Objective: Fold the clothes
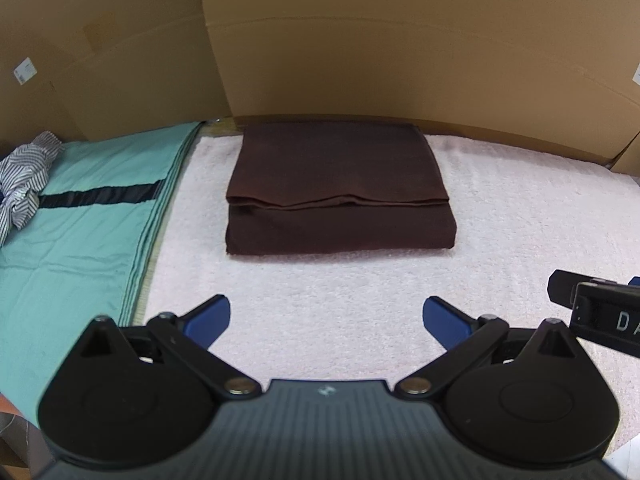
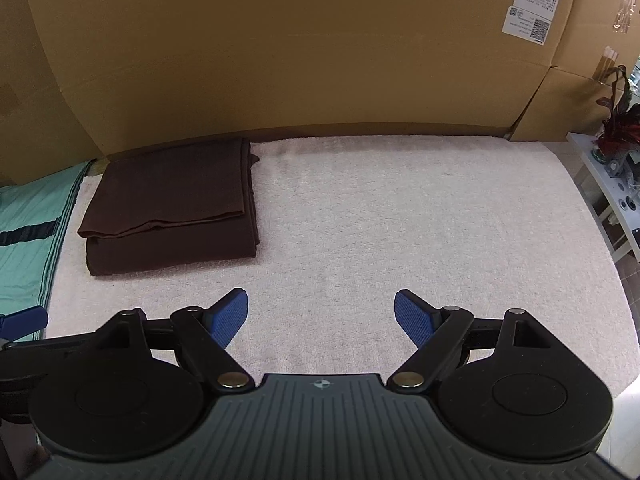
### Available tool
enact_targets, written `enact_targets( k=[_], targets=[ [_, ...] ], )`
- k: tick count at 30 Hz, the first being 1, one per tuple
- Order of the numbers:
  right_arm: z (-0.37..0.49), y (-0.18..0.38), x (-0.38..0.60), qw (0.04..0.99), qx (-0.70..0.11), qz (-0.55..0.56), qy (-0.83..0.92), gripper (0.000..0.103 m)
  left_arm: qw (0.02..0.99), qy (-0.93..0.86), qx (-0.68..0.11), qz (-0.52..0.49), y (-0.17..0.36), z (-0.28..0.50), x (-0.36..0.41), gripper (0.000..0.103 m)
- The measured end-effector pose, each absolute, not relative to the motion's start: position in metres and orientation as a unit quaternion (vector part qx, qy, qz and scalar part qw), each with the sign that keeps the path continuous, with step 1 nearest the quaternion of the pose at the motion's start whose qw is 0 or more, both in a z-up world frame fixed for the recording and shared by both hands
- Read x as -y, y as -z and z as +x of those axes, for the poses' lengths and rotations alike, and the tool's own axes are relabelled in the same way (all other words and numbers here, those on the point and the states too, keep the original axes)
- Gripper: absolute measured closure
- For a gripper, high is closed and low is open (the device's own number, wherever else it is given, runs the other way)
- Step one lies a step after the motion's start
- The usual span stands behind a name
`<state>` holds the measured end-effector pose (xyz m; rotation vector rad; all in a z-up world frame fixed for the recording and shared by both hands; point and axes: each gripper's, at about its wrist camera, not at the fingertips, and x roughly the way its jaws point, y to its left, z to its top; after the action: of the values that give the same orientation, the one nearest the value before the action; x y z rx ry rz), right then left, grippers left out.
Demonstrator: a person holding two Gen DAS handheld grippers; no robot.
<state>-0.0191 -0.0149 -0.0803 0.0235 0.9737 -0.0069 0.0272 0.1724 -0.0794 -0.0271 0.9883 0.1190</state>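
On right claw (image 1: 596, 312) housing: "DA"; cardboard (image 2: 280, 60) label (image 2: 530, 10) unreadable.

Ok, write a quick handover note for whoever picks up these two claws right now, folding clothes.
Left claw: open, empty, hovering over the pink towel.
Right claw: open, empty, beside it.
Done: brown garment lies folded at the back of the towel, near the cardboard wall.
Left: striped garment is crumpled on the teal sheet to the left, not yet folded.
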Motion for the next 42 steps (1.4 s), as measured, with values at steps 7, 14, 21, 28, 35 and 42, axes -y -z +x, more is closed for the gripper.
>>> enact_targets(
  k=[7, 14, 21, 28, 35, 42],
  targets=[
    [-0.016, 0.083, 0.008, 0.881, -0.472, 0.004, -0.015, 0.020, 0.877, -0.066, -0.475, -0.019, 0.082, 0.026, -0.183, 0.001],
    [-0.013, 0.085, 0.000, 0.880, -0.474, 0.001, -0.026, 0.020, 0.874, -0.081, -0.479, -0.003, 0.082, 0.025, -0.188, 0.001],
    [-0.013, 0.084, -0.008, 0.879, -0.475, -0.001, -0.035, 0.020, 0.871, -0.089, -0.482, -0.014, 0.083, 0.025, -0.198, 0.001],
    [-0.015, 0.088, -0.021, 0.877, -0.479, -0.011, -0.042, 0.020, 0.870, -0.099, -0.483, -0.005, 0.088, 0.022, -0.204, 0.001],
    [-0.016, 0.090, -0.026, 0.874, -0.484, -0.010, -0.040, 0.020, 0.867, -0.092, -0.490, -0.013, 0.093, 0.023, -0.211, 0.001],
    [-0.015, 0.091, -0.028, 0.874, -0.484, -0.008, -0.034, 0.020, 0.866, -0.084, -0.492, -0.025, 0.095, 0.025, -0.216, 0.001]
  ],
)
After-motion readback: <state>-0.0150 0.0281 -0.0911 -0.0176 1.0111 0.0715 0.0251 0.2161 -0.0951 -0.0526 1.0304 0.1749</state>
